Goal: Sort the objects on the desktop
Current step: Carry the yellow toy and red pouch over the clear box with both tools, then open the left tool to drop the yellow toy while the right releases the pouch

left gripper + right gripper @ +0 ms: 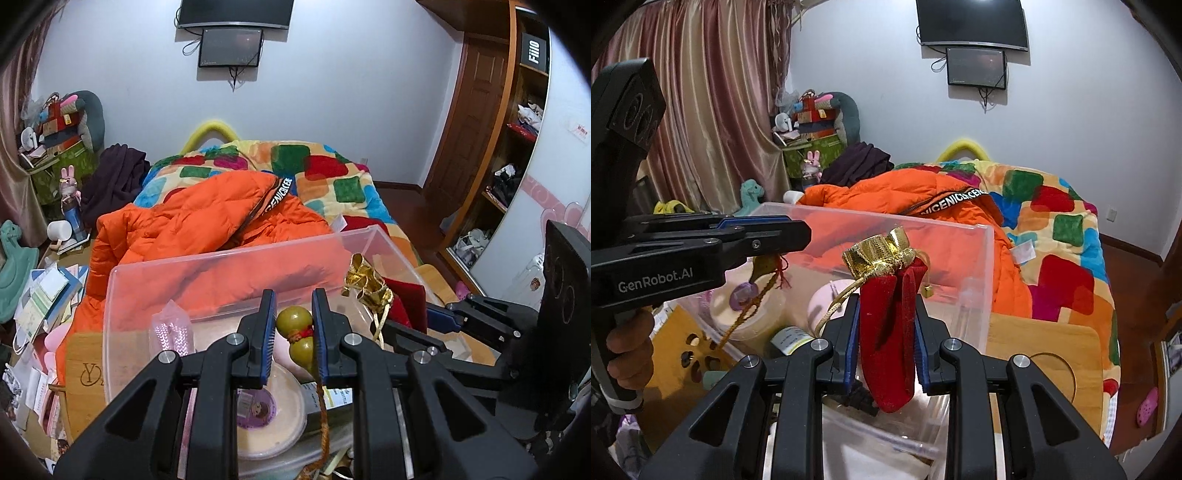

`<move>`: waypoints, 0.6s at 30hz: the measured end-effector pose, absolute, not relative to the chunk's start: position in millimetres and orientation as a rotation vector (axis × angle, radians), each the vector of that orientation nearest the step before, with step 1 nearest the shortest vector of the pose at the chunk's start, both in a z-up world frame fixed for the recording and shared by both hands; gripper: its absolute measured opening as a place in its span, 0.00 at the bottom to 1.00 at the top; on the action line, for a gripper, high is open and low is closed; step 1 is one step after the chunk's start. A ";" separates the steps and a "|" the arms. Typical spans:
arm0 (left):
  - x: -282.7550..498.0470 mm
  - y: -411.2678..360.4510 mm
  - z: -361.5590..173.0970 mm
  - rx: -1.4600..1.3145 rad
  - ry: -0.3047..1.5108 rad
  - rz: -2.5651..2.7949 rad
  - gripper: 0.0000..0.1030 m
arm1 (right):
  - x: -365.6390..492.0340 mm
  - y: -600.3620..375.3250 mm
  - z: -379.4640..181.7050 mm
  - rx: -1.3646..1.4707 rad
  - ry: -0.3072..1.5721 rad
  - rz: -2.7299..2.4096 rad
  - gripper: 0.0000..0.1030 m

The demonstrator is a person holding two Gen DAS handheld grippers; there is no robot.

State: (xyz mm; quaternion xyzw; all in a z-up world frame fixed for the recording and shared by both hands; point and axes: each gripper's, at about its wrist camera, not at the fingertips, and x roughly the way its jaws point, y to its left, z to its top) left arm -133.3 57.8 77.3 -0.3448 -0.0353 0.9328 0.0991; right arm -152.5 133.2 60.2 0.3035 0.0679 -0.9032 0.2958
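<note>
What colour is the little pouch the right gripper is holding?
Red velvet body with a gold top and cord: the pouch shows best in the right wrist view.

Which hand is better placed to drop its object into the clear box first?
Probably the left: its gourd charm hangs over the clear box interior. The right holds the red pouch nearer the box's front edge.

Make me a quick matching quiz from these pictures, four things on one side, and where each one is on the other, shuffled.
Things:
1. gourd charm
2. red velvet pouch
3. orange jacket
4. clear plastic bin

Places:
A. lying on the bed
B. clamped in the right gripper
C. on the wooden desk, in front of the bed
D. clamped in the left gripper

Pairs: 1-D, 2-B, 3-A, 4-C
</note>
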 end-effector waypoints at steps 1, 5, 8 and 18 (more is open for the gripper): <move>-134.9 58.1 75.6 -1.027 -0.103 2.756 0.18 | -153.6 132.2 58.8 0.809 0.190 -2.410 0.22; -139.2 59.9 69.7 -1.052 -0.100 2.746 0.18 | -155.3 128.0 55.1 0.810 0.240 -2.419 0.22; -141.8 61.4 65.7 -1.071 -0.096 2.740 0.18 | -153.8 124.5 54.4 0.804 0.264 -2.417 0.24; -137.0 63.5 64.0 -1.078 -0.108 2.729 0.19 | -147.2 117.1 53.6 0.775 0.353 -2.457 0.28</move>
